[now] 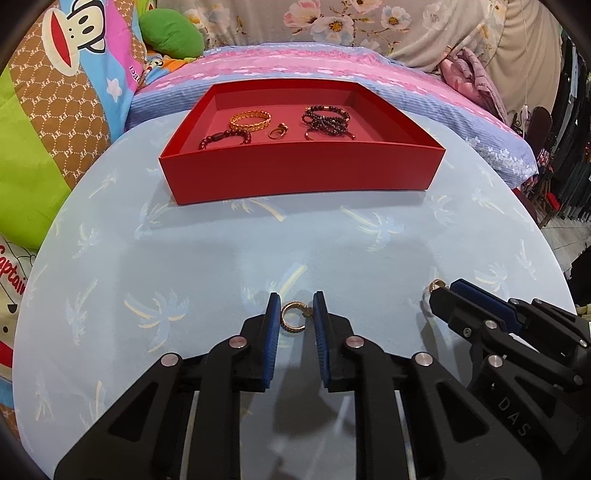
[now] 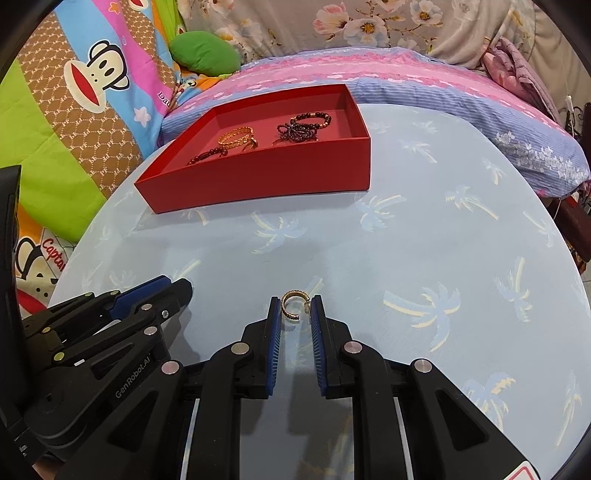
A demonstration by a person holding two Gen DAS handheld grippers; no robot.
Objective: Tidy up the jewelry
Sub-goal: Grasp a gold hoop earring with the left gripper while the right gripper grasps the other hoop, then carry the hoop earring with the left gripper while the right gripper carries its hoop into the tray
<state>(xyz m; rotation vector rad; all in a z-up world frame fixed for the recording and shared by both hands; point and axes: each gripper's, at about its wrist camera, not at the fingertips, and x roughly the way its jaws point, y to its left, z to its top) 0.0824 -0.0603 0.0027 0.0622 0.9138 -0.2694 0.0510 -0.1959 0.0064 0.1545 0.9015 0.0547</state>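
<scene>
Each parted claw, left gripper (image 1: pixel 296 308) and right gripper (image 2: pixel 294 309), brackets its own small open gold ring (image 1: pixel 293 316) (image 2: pixel 294 304), well short of the red cardboard tray (image 1: pixel 295 173).

Desk (image 1: pixel 221 258): round, pale blue cloth with palm-tree print. Bed (image 1: pixel 295 70) behind at 12 o'clock, pink and lilac striped sheet. Green cushion (image 1: pixel 171 35) at 11 o'clock. Monkey-print quilt (image 1: pixel 66 74) along 9–10 o'clock. Floral fabric (image 1: pixel 351 22) across the top. Hanging clothes (image 1: pixel 572 147) at 3 o'clock, blurry.
</scene>
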